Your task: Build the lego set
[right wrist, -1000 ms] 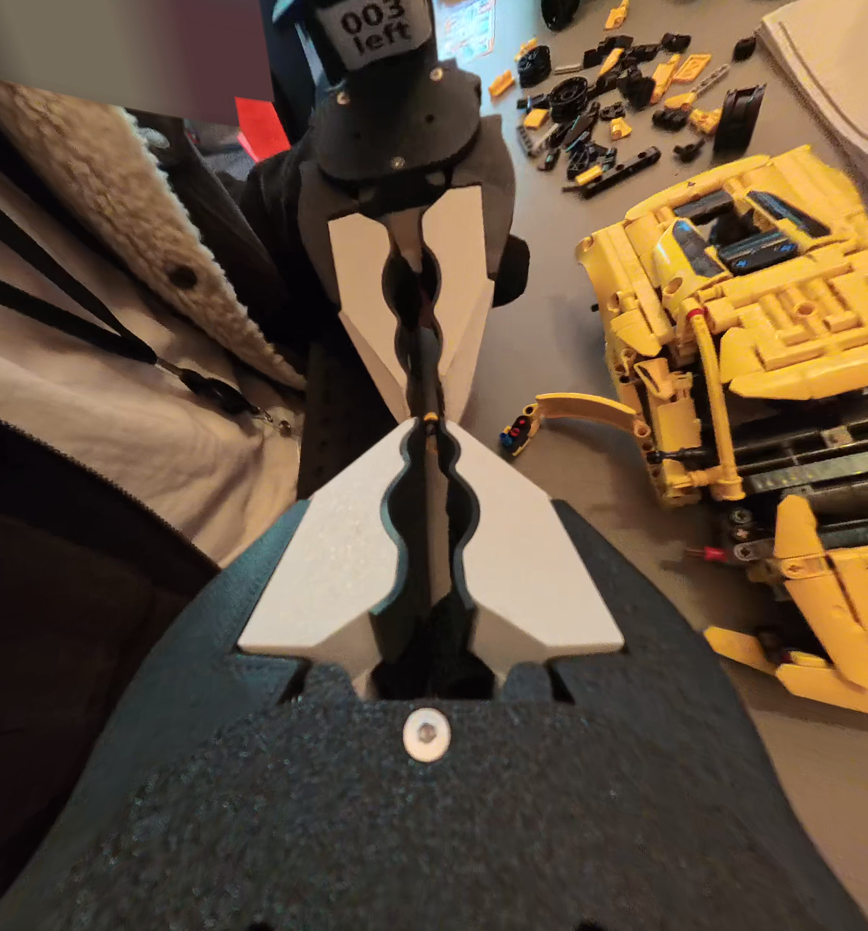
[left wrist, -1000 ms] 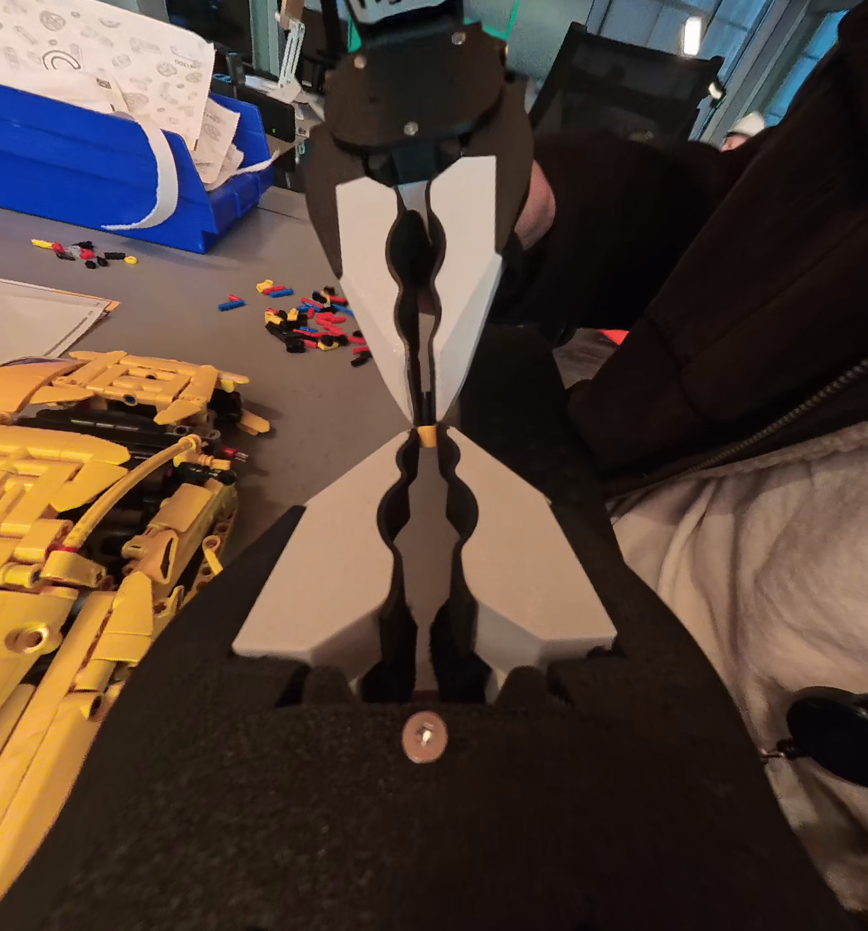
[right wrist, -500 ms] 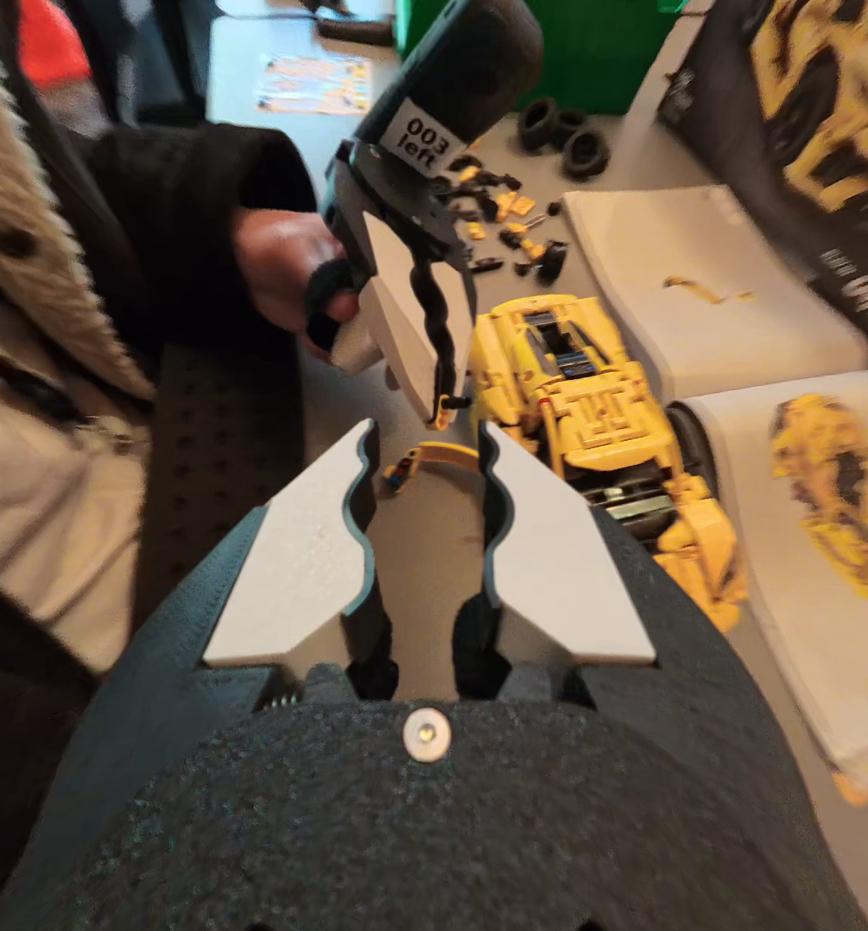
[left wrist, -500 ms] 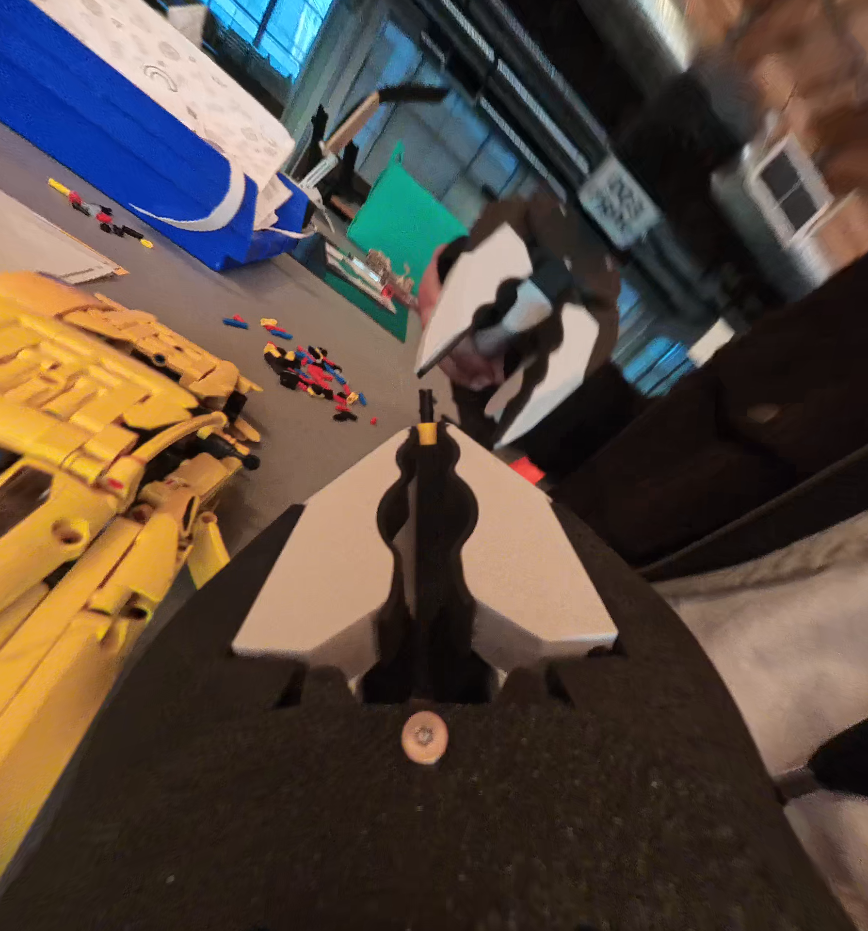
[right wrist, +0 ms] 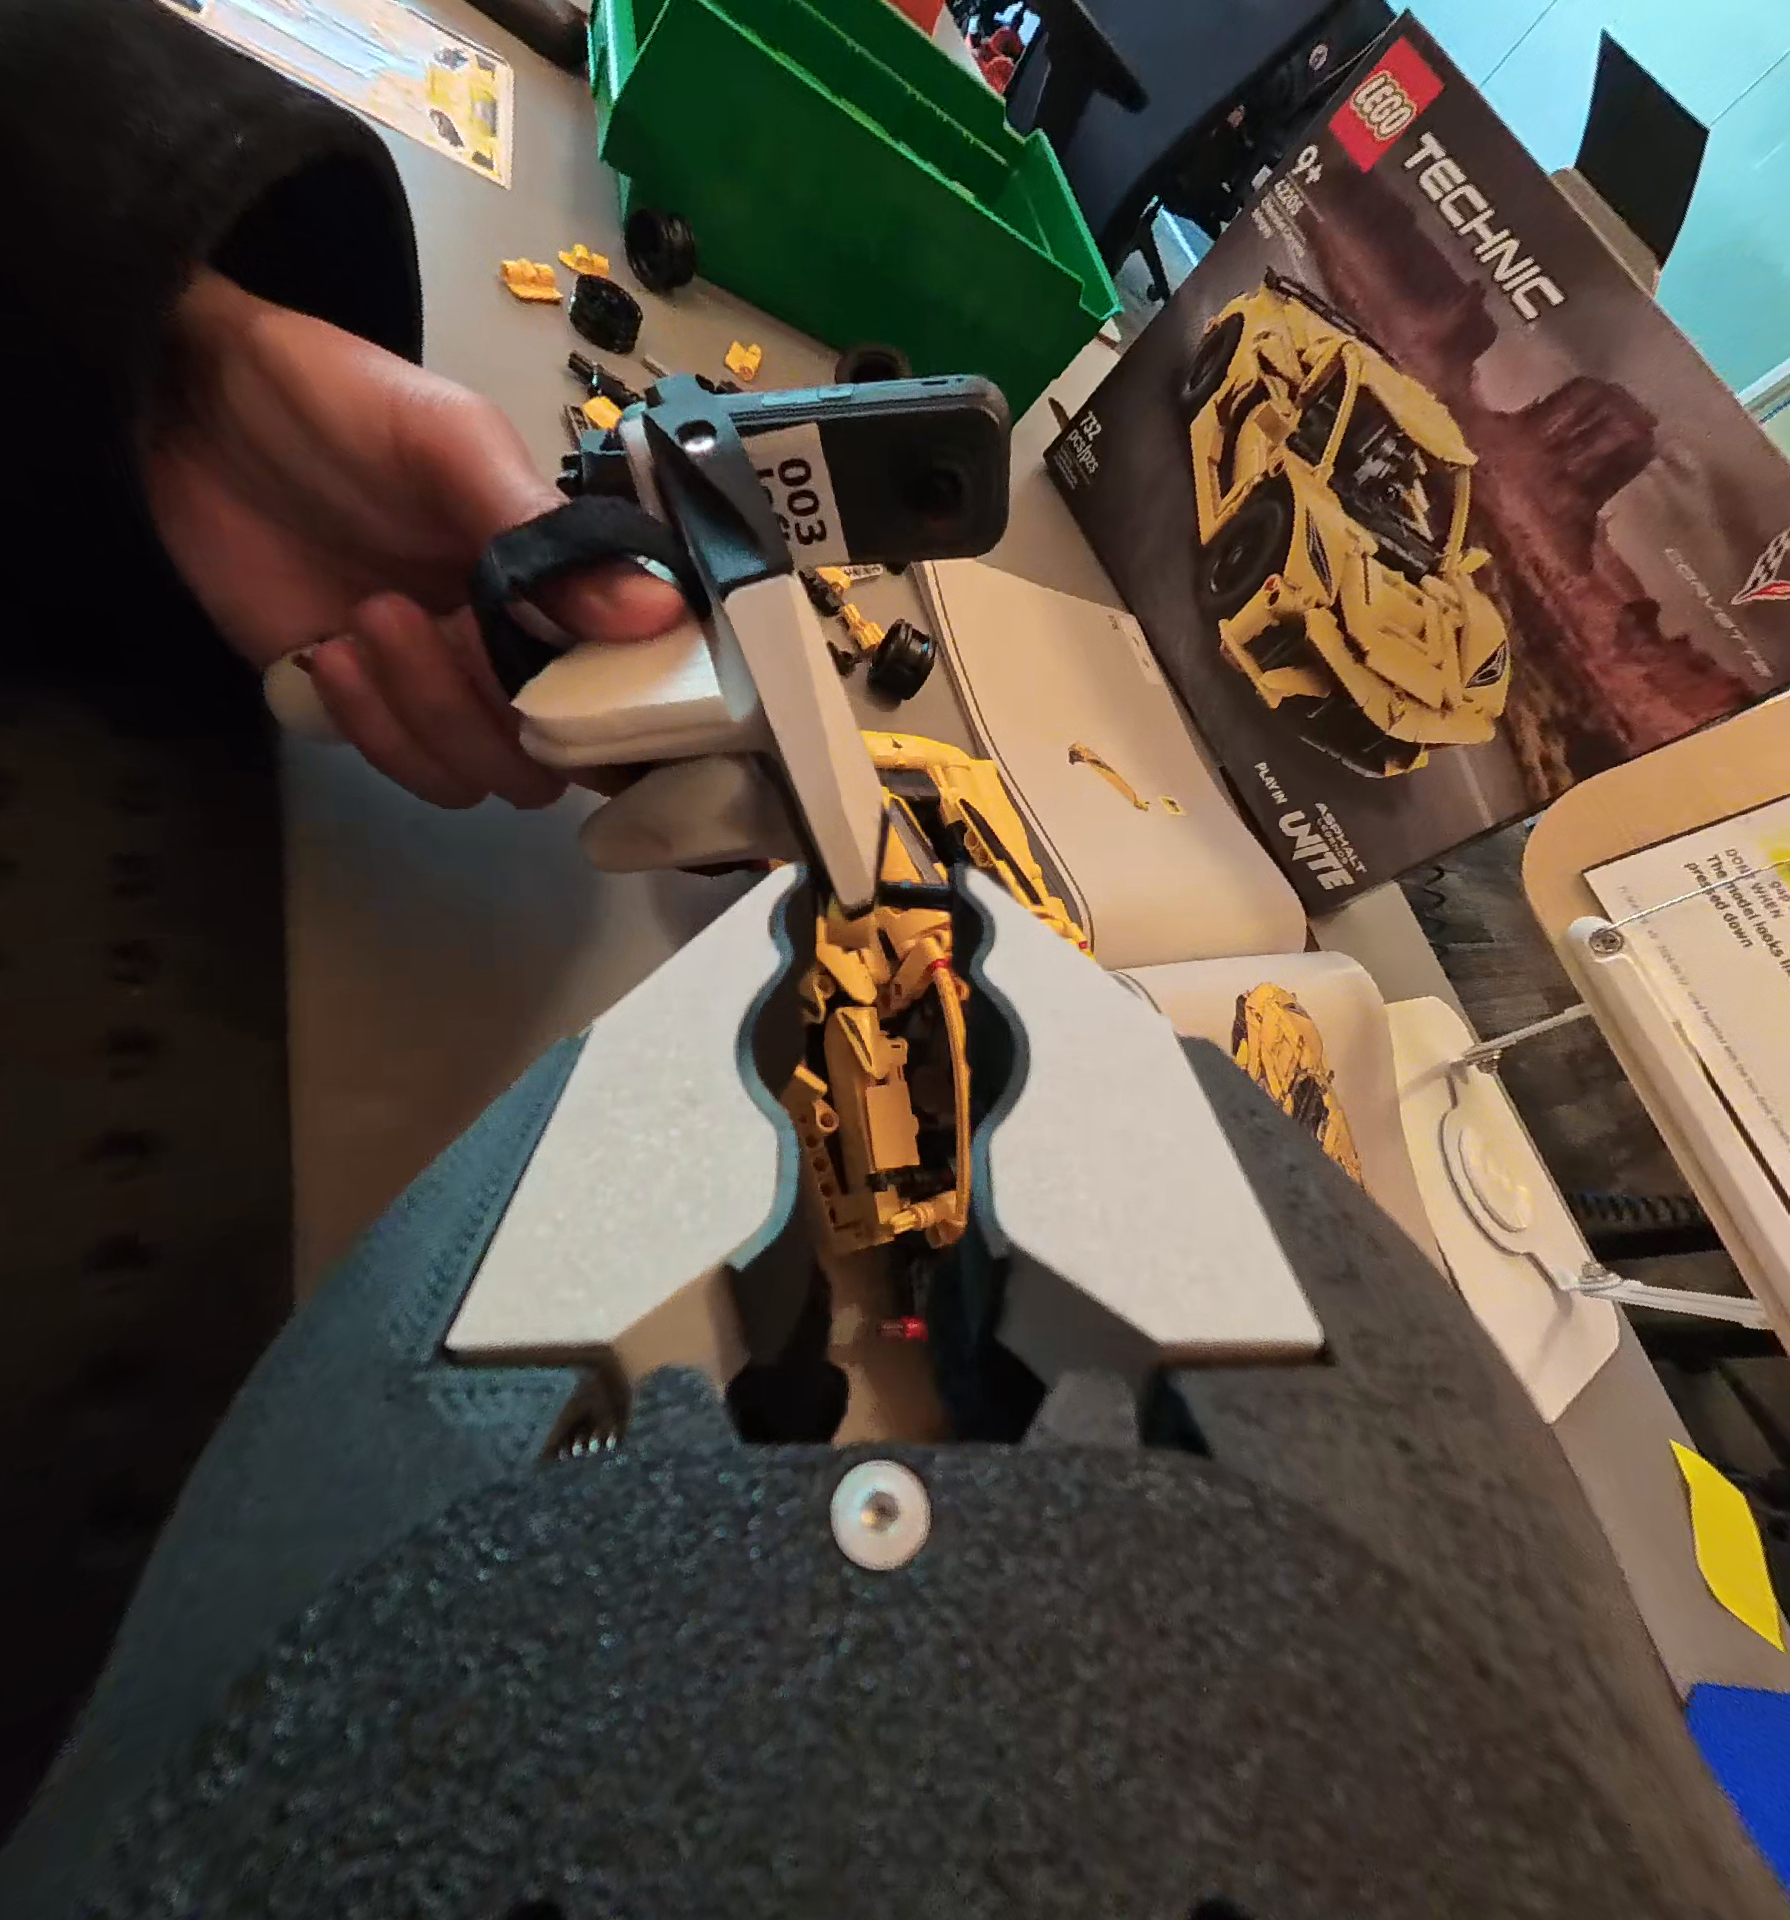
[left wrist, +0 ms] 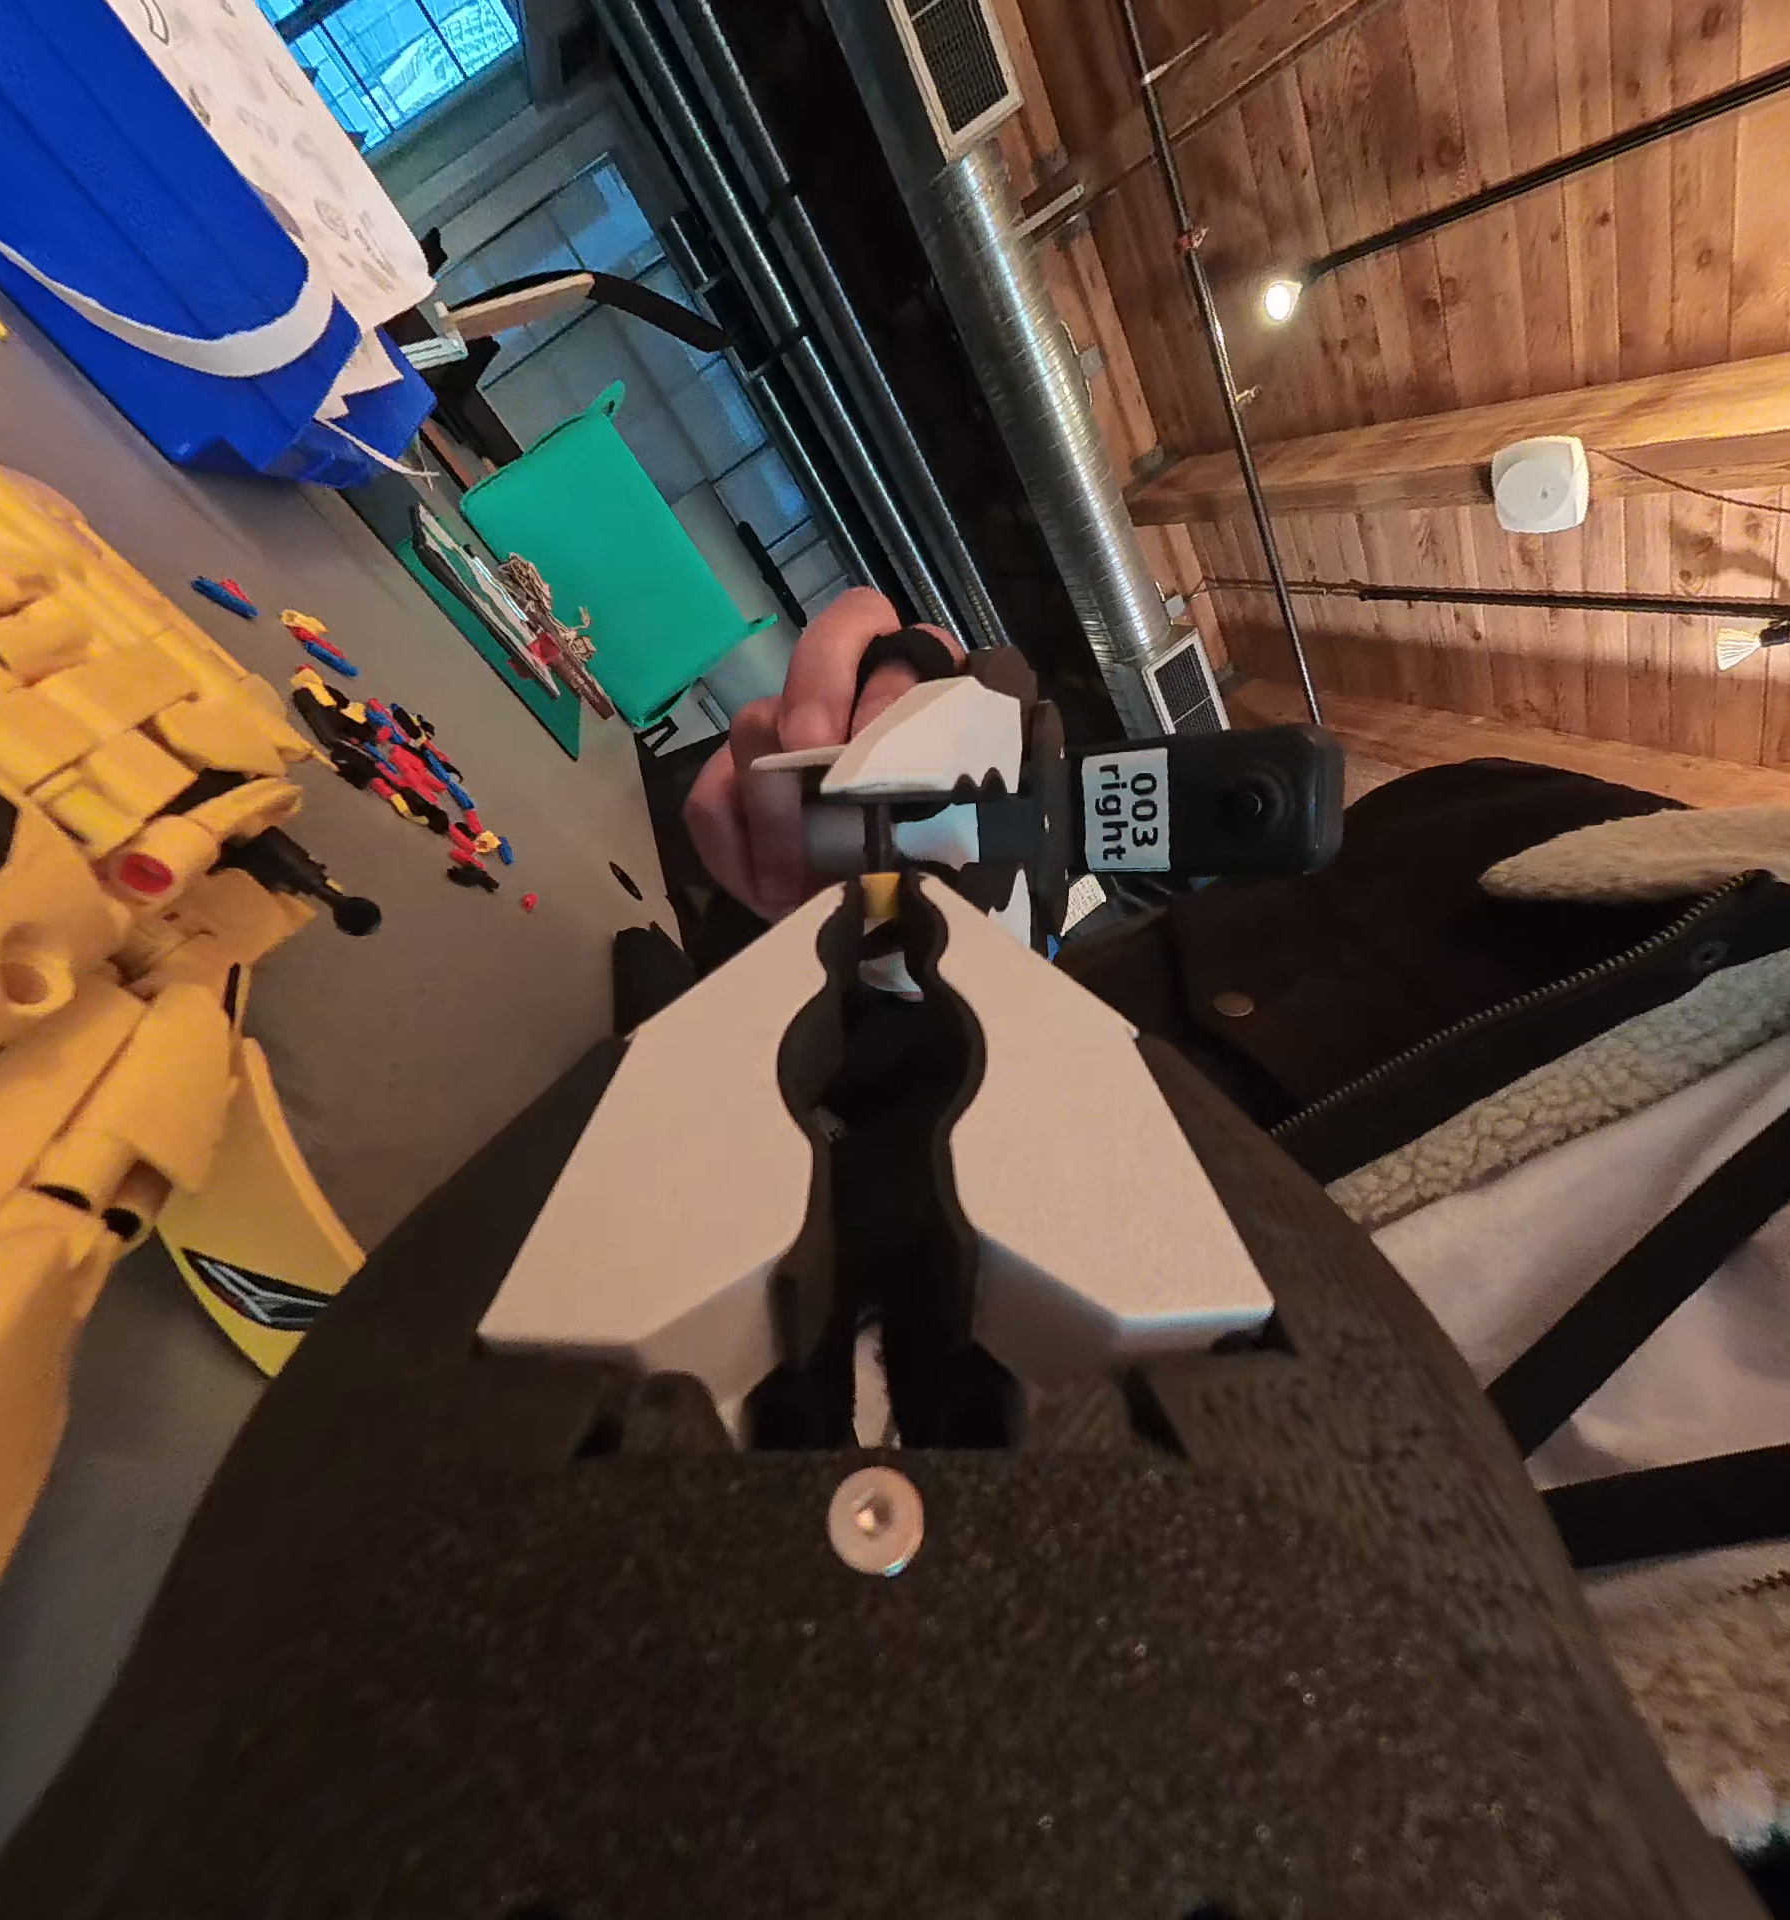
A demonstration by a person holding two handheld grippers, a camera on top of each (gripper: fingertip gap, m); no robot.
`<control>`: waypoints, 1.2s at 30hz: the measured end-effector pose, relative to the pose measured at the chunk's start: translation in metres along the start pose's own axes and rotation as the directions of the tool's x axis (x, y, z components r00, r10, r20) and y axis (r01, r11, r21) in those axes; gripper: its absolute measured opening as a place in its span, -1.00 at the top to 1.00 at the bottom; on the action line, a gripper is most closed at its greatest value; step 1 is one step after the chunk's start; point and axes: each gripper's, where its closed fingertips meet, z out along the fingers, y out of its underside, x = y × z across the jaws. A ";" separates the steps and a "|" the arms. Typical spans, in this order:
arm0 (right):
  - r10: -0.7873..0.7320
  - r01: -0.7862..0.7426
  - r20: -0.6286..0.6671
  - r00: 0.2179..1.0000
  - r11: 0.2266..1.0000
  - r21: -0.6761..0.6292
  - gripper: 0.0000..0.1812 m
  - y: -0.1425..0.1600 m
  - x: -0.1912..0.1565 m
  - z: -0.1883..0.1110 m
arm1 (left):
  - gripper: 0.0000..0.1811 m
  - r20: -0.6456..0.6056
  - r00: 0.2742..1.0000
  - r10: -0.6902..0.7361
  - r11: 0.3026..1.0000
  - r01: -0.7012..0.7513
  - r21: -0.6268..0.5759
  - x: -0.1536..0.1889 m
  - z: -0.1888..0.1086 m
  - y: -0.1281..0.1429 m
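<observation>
Both grippers meet: left gripper [left wrist: 878,902] pinches a yellow-and-black pin [left wrist: 876,891], right gripper [right wrist: 880,894] gapes.

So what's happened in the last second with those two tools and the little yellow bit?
The right tool has let go: its jaws were shut on the small yellow-and-black piece and are now open. The left tool kept the piece pinched at its tips. Both tools swung upward away from the table, then came back close, now at an angle to each other rather than tip to tip. The yellow car has stayed on the table.
</observation>
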 end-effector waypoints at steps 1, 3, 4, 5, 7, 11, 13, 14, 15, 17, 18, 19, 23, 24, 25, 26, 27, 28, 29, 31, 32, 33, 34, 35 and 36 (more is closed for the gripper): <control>0.002 -0.002 0.006 1.000 1.000 -0.002 0.75 0.001 0.000 0.000 | 0.93 0.004 1.000 -0.001 1.000 0.001 -0.003 -0.001 0.000 0.001; 0.010 -0.010 0.021 1.000 1.000 -0.013 0.75 0.002 -0.001 0.000 | 0.92 0.011 1.000 0.000 1.000 0.000 -0.008 -0.002 0.001 0.001; 0.022 -0.021 0.032 0.999 1.000 -0.013 0.76 0.001 -0.001 0.000 | 0.93 0.010 1.000 0.003 1.000 -0.003 -0.007 -0.001 0.001 0.001; 0.032 -0.031 0.051 0.998 0.999 -0.020 0.78 0.001 -0.002 0.000 | 0.92 0.014 1.000 0.009 1.000 -0.009 -0.010 -0.002 0.001 0.002; 0.054 -0.052 0.094 0.994 0.998 -0.029 0.84 0.002 -0.006 0.001 | 0.92 0.020 1.000 0.014 1.000 -0.014 -0.012 -0.002 0.001 0.002; 0.114 -0.113 0.096 0.989 0.993 -0.017 0.84 0.003 -0.005 0.003 | 0.93 0.035 0.999 0.014 1.000 -0.013 -0.002 -0.005 -0.001 0.000; 0.189 -0.190 0.093 0.978 0.982 0.007 0.82 0.001 -0.001 0.007 | 0.92 0.035 0.999 0.014 1.000 -0.015 0.022 -0.004 -0.003 -0.005; 0.223 -0.227 0.080 0.971 0.973 0.039 0.78 -0.002 0.002 0.008 | 0.93 0.039 0.999 0.022 0.999 -0.023 0.033 -0.004 -0.005 -0.007; 0.246 -0.251 0.066 0.967 0.965 0.082 0.63 -0.007 0.007 0.007 | 0.93 0.080 0.996 0.046 0.998 -0.049 0.036 -0.008 -0.008 -0.010; 0.307 -0.313 0.064 0.950 0.938 0.151 0.54 -0.014 0.021 0.006 | 0.93 0.151 0.982 0.114 0.991 -0.124 0.057 -0.010 -0.018 -0.021; 0.348 -0.355 0.066 0.935 0.919 0.173 0.49 -0.014 0.032 0.006 | 0.93 0.185 0.969 0.161 0.980 -0.179 0.084 -0.007 -0.024 -0.031; 0.395 -0.399 0.061 0.917 0.897 0.191 0.45 -0.012 0.046 0.007 | 0.93 0.233 0.947 0.222 0.962 -0.251 0.103 -0.004 -0.032 -0.042; 0.584 -0.578 0.057 0.810 0.777 0.248 0.50 0.013 0.104 0.020 | 0.93 0.533 0.755 0.383 0.850 -0.513 0.117 -0.005 -0.082 -0.112; 0.606 -0.597 0.059 0.793 0.755 0.271 0.51 0.019 0.116 0.024 | 0.93 0.607 0.697 0.382 0.822 -0.557 0.121 -0.008 -0.099 -0.131; 0.621 -0.604 0.051 0.782 0.735 0.309 0.56 0.024 0.126 0.027 | 0.93 0.660 0.648 0.379 0.798 -0.591 0.122 -0.012 -0.115 -0.145; 0.626 -0.598 0.040 0.778 0.720 0.353 0.61 0.029 0.134 0.028 | 0.93 0.701 0.613 0.365 0.783 -0.609 0.126 -0.017 -0.129 -0.153; 0.637 -0.597 0.023 0.771 0.709 0.377 0.65 0.035 0.139 0.029 | 0.93 0.727 0.600 0.334 0.778 -0.611 0.147 -0.023 -0.140 -0.155; 0.664 -0.628 0.028 0.747 0.691 0.357 0.60 0.042 0.138 0.029 | 0.93 0.725 0.617 0.308 0.777 -0.602 0.182 -0.027 -0.146 -0.154; 0.658 -0.635 0.060 0.751 0.693 0.342 0.59 0.041 0.131 0.026 | 0.93 0.703 0.649 0.292 0.787 -0.580 0.209 -0.028 -0.146 -0.152; 0.638 -0.597 0.007 0.770 0.717 0.360 0.65 0.047 0.132 0.019 | 0.93 0.694 0.662 0.282 0.793 -0.568 0.220 -0.030 -0.149 -0.151; 0.633 -0.595 0.000 0.774 0.728 0.340 0.64 0.051 0.129 0.019 | 0.93 0.695 0.660 0.284 0.789 -0.573 0.222 -0.030 -0.151 -0.152; 0.630 -0.600 0.013 0.777 0.733 0.321 0.62 0.052 0.126 0.020 | 0.93 0.680 0.673 0.292 0.788 -0.572 0.228 -0.029 -0.150 -0.151; 0.625 -0.596 0.020 0.780 0.734 0.325 0.62 0.051 0.124 0.020 | 0.92 0.659 0.691 0.297 0.792 -0.564 0.234 -0.027 -0.148 -0.150; 0.618 -0.586 0.018 0.786 0.736 0.339 0.65 0.049 0.122 0.018 | 0.92 0.640 0.706 0.304 0.789 -0.563 0.246 -0.024 -0.146 -0.149; 0.609 -0.578 0.015 0.793 0.743 0.337 0.67 0.049 0.120 0.018 | 0.93 0.622 0.717 0.315 0.779 -0.570 0.262 -0.020 -0.146 -0.149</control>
